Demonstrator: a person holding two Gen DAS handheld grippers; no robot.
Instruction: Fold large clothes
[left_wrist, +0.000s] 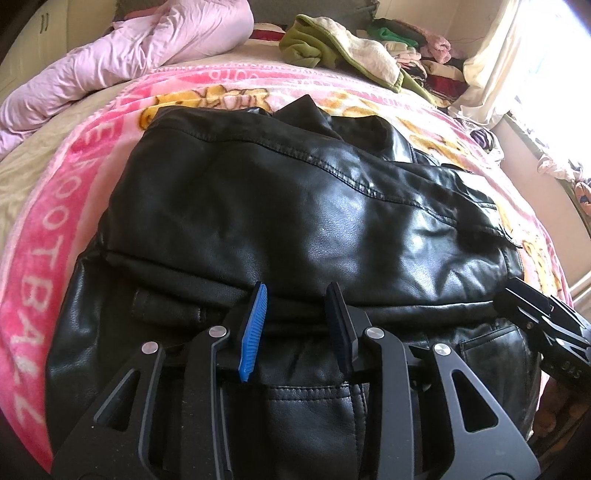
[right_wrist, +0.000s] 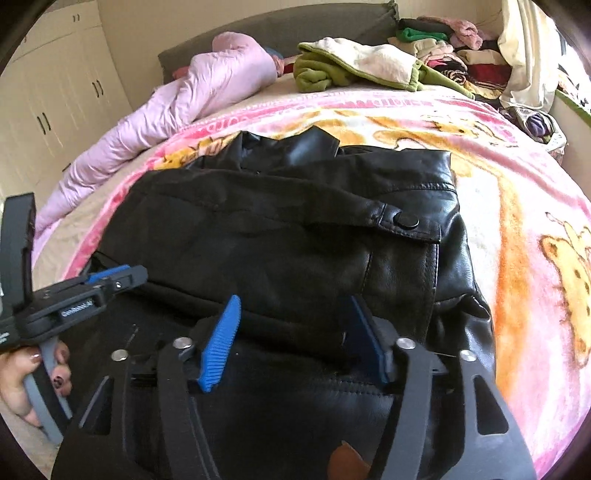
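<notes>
Your jacket (left_wrist: 295, 206) lies on the pink blanket (left_wrist: 55, 258) across the bed, already folded over on itself: a black leather bundle with the collar end pointing toward the headboard (right_wrist: 280, 29) and a snap tab (right_wrist: 406, 221) showing on its right side.

Your left gripper (left_wrist: 295, 325) sits at the near edge of the folded layer. Its jaws stand fairly narrow, with a fold of leather lying between the blue pad (left_wrist: 255, 332) and the dark one. Whether the pads actually press on that fold, you cannot tell from here.

Your right gripper (right_wrist: 291, 339) is at the same near edge, further to the right — its jaws stand wider, straddling the leather, and the pads look clear of it on both sides.

In the right wrist view your left hand (right_wrist: 33, 380) shows at the lower left, fingers wrapped round the grey trigger of the left gripper.

Beyond the jacket, a lilac quilt (right_wrist: 177, 107) is bunched along the left of the bed, a green garment (right_wrist: 354, 66) lies near the top, and a pile of clothes (right_wrist: 454, 55) sits by the curtain (left_wrist: 495, 62). Cream wardrobes (right_wrist: 55, 103) stand at far left.
</notes>
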